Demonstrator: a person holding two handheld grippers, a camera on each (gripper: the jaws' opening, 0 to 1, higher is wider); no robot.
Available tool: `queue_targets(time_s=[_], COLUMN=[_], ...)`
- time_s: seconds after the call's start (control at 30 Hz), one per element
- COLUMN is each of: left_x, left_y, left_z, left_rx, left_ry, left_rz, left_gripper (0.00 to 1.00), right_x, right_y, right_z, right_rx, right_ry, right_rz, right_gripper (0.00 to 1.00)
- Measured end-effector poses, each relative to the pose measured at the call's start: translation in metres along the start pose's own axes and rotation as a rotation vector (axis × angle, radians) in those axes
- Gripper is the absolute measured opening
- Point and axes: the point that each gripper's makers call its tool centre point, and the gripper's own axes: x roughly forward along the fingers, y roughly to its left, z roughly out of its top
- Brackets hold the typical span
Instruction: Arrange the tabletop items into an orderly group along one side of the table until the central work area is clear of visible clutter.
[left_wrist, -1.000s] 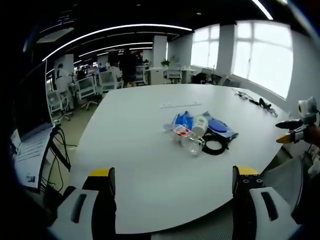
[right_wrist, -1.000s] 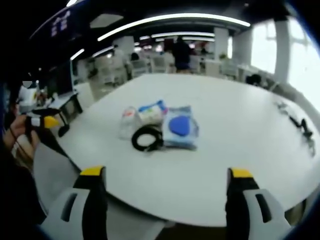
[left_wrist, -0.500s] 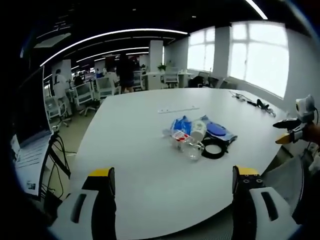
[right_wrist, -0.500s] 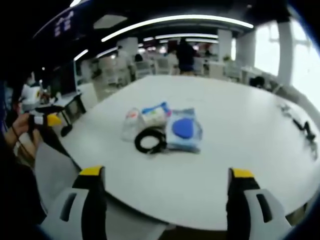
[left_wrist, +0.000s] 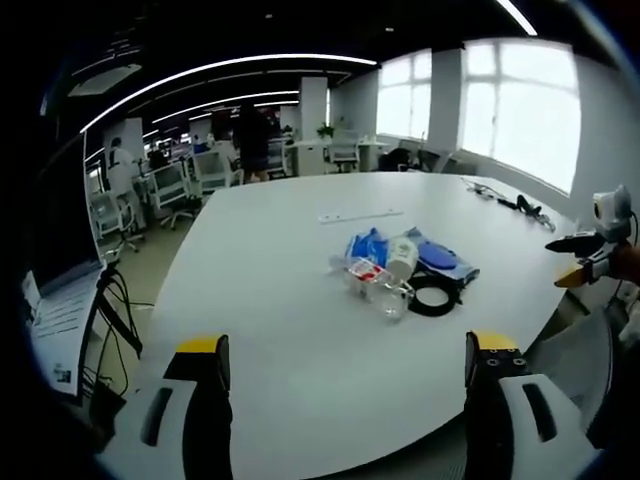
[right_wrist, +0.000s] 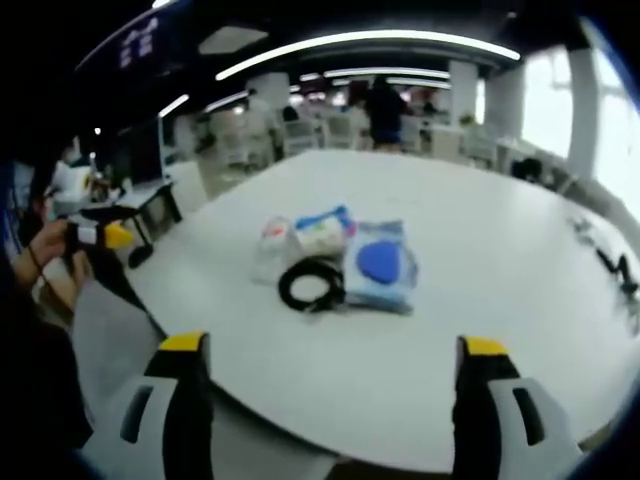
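Office w/ desks & chairs behind; white table (left_wrist: 300, 330) carries a small cluster near its middle: clear bottle (left_wrist: 378, 283), black cable coil (right_wrist: 311, 284), blue pouch (right_wrist: 381, 265), all touching or overlapping. Left hand-held gripper (left_wrist: 345, 395) & right hand-held gripper (right_wrist: 328, 390) both hover off the table edge, jaws spread wide, nothing held.

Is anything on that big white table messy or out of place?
Yes. A small heap sits mid-table: a clear plastic bottle lying on its side, a coiled black cable against it, and blue packets bunched alongside. They overlap instead of lining up along an edge. Nothing looks spilled or broken. Both claws are open, short of the pile.
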Motion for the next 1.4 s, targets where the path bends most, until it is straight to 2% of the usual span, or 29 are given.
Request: queue_targets(time_s=[0.43,0.87,1.13,1.4], left_x=[0.008,0.018,0.025,0.035], left_y=[-0.001,-0.005,-0.004,-0.003], left_z=[0.002,0.009,0.008,0.012], left_rx=[-0.003,-0.01,-0.007,0.014], left_ry=[0.013,-0.002,0.014,0.009], left_rz=[-0.007,-0.024,-0.031,-0.059], left_gripper=[0.98,0.97,0.97,0.97], right_x=[0.016,0.037,0.051,0.064], right_y=[0.01,0.02,0.028,0.039], right_z=[0.014,0.033,0.041,0.048], right_rx=[-0.021,-0.062,-0.082,-0.105], right_ry=[-0.004,-0.012,-0.008,0.003], right_rz=[0.05,0.114,0.145,0.185], right_gripper=[0.99,0.99,0.98,0.98])
